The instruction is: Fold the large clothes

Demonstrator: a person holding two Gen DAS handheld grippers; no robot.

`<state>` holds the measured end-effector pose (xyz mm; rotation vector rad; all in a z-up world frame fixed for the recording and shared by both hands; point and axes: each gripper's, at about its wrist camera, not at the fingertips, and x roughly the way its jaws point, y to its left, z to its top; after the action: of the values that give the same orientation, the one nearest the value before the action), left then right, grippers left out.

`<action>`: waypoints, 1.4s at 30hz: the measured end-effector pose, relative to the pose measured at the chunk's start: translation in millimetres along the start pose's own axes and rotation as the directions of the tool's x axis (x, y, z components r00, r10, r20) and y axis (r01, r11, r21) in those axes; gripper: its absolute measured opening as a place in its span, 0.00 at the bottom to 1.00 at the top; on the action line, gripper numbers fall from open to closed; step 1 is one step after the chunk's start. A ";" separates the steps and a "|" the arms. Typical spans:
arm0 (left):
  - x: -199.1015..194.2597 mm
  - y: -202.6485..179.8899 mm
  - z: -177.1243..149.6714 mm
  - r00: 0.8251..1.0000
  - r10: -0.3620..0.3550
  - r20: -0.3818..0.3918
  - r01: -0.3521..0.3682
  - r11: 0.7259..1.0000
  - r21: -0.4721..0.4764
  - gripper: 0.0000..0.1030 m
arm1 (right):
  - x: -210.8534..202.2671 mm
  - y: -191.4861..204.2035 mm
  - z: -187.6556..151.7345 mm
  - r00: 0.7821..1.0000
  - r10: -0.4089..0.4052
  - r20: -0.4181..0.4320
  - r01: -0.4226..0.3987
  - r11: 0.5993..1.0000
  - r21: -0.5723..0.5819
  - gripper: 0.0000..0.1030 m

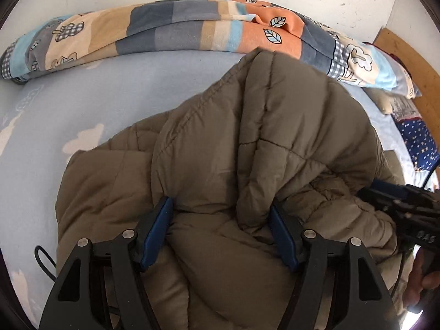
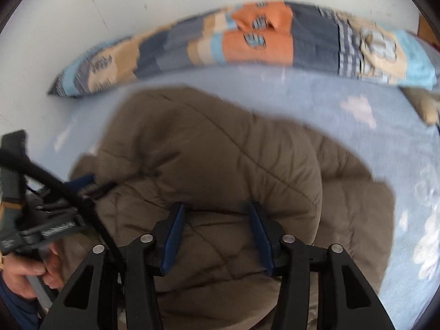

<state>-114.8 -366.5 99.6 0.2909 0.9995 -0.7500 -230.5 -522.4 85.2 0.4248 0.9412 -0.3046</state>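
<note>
An olive-brown quilted puffer jacket [image 1: 275, 126] lies bunched on a light blue bed sheet [image 1: 82, 104]. My left gripper [image 1: 220, 209] has its blue pads [image 1: 162, 214] pressed into a thick puffy fold of the jacket, which fills the wide gap between them. In the blurred right wrist view the jacket [image 2: 206, 151] lies folded under my right gripper [image 2: 216, 214]. Its jaws stand apart over the quilted surface and no fold is pinched between them. The left gripper [image 2: 82, 184] shows at the jacket's left edge, held by a hand [image 2: 27, 275].
A rolled patchwork blanket [image 1: 192, 27] in orange, grey and blue lies along the white wall behind the jacket. At the right stand a wooden headboard [image 1: 412, 63] and a dark blue starred cloth [image 1: 418, 143]. Bare sheet [image 2: 385, 143] shows to the right of the jacket.
</note>
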 end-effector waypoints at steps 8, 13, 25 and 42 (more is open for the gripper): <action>-29.0 4.3 -9.7 0.998 -0.019 0.052 0.019 1.000 0.005 0.68 | -3.6 -1.5 -13.6 0.999 -0.032 -0.001 0.032 0.999 -0.018 0.49; -70.5 3.2 -23.9 0.991 -0.052 0.123 0.051 0.999 0.011 0.68 | -54.1 4.4 -22.4 0.997 0.016 0.074 -0.013 0.999 -0.036 0.49; -33.9 -11.6 -49.8 0.999 0.014 0.049 -0.017 0.999 0.052 0.69 | -28.6 24.6 -55.9 1.000 0.015 0.004 -0.014 0.998 -0.068 0.47; -159.5 3.6 -92.8 0.971 -0.024 0.239 0.019 1.000 0.023 0.69 | -104.5 19.9 -82.2 0.991 0.101 0.083 -0.102 0.995 0.012 0.50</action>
<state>-224.0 -244.3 184.5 0.2017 0.7677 -0.7948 -338.5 -458.6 133.6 0.4700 0.8341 -0.2357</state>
